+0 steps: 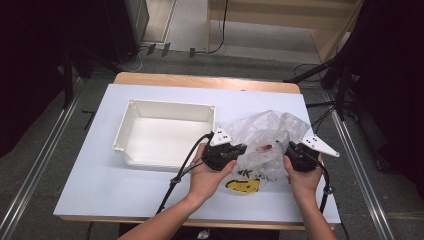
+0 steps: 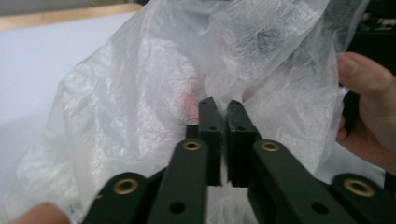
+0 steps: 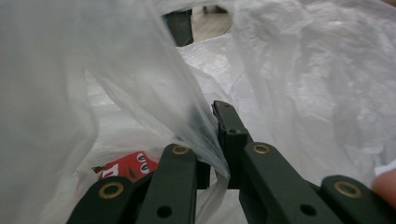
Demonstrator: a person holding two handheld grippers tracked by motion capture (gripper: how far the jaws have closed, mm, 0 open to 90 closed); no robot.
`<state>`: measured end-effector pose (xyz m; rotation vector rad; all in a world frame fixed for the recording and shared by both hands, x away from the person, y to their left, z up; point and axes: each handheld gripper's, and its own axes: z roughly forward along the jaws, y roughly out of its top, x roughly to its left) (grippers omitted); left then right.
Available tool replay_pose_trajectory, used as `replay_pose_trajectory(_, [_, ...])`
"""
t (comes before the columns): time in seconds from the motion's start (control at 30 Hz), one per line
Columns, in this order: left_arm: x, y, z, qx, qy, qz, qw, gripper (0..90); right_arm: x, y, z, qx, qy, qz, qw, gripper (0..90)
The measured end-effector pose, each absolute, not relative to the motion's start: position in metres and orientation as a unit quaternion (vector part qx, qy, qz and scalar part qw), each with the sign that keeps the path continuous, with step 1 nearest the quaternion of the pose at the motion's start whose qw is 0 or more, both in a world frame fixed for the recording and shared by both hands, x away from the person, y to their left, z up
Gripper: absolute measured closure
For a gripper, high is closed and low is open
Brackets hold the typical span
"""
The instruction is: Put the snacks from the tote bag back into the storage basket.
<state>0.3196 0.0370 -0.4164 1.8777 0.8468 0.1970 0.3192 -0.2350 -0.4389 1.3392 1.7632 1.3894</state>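
A: White tabletop (image 1: 100,175), tray (image 1: 165,132) off to my left gripper's (image 2: 223,108) outer side. Where is the bag?

B: Plastic bag (image 1: 262,137) hangs between my grippers; left jaws clamp its film, right gripper (image 3: 219,135) pinches a fold. Red packet (image 3: 128,169) lies inside.

Recording lab: black curtains (image 1: 30,75), floor rails (image 1: 40,165), white-topped table (image 1: 100,180).

Both hands hold the grippers near the plastic bag (image 1: 265,137), left gripper (image 2: 223,109) and right gripper (image 3: 219,126) each clamped on its film.
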Motion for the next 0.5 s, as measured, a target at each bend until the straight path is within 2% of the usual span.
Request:
replay_pose_trajectory(0.17, [0.316,0.043,-0.428,0.789,0.352,0.089,0.495,90.0,0.321,-0.238,-0.44,0.503,0.646,0.512,0.26,86.3])
replay_pose_trajectory(0.5, [0.297,0.058,-0.455,0.792,0.356,0.144,0.475,90.0,0.323,-0.243,-0.446,0.514,0.646,0.508,0.245,86.1])
